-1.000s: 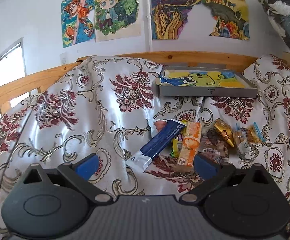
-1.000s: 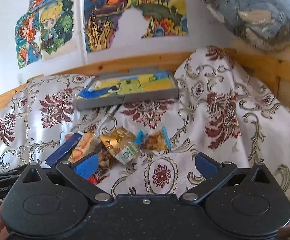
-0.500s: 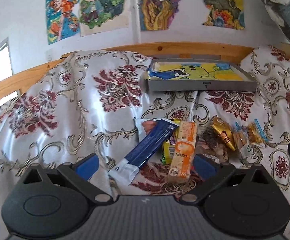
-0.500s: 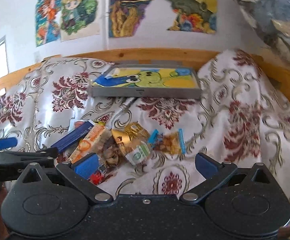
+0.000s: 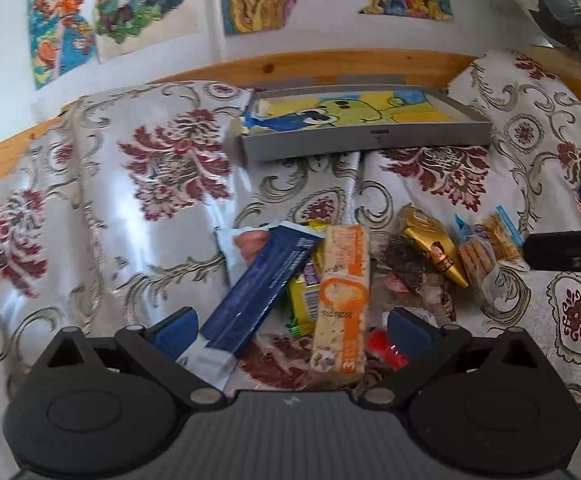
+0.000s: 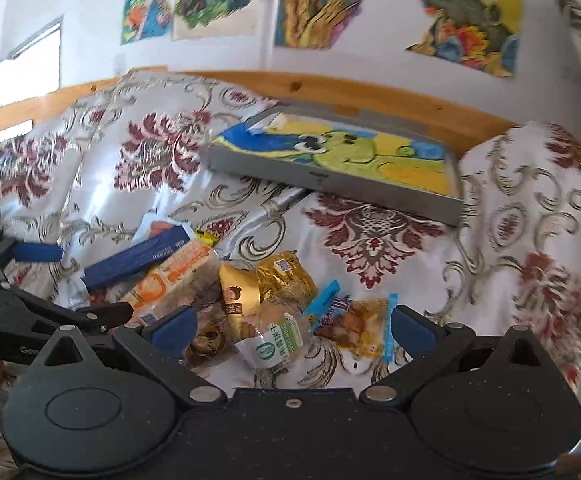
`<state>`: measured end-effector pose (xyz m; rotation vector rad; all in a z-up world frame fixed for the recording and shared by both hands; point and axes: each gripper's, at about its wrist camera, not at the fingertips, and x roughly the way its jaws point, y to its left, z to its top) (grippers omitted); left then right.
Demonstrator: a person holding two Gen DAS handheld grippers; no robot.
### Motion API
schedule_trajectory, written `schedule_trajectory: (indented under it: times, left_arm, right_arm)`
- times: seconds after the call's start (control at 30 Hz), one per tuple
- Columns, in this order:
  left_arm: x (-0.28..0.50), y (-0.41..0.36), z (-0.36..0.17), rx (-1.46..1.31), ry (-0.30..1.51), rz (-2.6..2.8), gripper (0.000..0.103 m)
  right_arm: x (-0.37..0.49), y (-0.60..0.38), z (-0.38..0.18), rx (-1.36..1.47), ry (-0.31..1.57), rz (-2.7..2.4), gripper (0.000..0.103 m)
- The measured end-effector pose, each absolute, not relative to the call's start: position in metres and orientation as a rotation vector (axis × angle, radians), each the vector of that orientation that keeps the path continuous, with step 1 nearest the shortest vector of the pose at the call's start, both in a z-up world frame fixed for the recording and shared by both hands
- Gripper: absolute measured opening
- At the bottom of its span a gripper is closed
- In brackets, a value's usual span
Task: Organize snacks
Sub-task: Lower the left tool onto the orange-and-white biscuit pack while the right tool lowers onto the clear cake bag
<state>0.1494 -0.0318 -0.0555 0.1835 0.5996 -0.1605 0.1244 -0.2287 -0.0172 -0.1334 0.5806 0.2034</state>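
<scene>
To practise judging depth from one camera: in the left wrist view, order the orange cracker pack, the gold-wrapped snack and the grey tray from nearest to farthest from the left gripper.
1. Orange cracker pack: its near end lies between the left gripper fingers.
2. Gold-wrapped snack: farther back, to the right.
3. Grey tray: farthest, by the wooden rail.

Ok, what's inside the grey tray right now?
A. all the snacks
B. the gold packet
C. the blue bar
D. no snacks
D: the tray shows only its cartoon lining, while the blue bar, gold packet and other snacks lie on the cloth in front.
</scene>
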Motion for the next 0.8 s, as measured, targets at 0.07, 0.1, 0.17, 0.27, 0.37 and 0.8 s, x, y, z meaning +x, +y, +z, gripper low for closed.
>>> schedule_trajectory:
  times: [0.07,0.1,0.17,0.27,0.37,0.8]
  left_arm:
    - [0.155,-0.033,-0.056,0.190,0.601,-0.193,0.102]
    - [0.157,-0.033,-0.057,0.193,0.604,-0.211,0.102]
    - [0.162,-0.033,-0.057,0.202,0.614,-0.242,0.102]
    - [0.169,-0.028,-0.058,0.196,0.634,-0.283,0.102]
    - [0.176,-0.022,-0.057,0.178,0.662,-0.311,0.102]
    - [0.216,-0.032,-0.056,0.070,0.787,-0.319,0.075]
  right_arm:
    - [0.135,-0.229,-0.021,-0.165,0.588,0.224,0.102]
    - [0.140,-0.229,-0.023,-0.185,0.592,0.236,0.102]
    - [0.149,-0.230,-0.028,-0.224,0.606,0.277,0.102]
    - [0.160,-0.230,-0.035,-0.273,0.631,0.361,0.102]
    - [0.172,-0.230,-0.040,-0.292,0.674,0.452,0.102]
    - [0.189,-0.240,-0.052,-0.269,0.716,0.482,0.090]
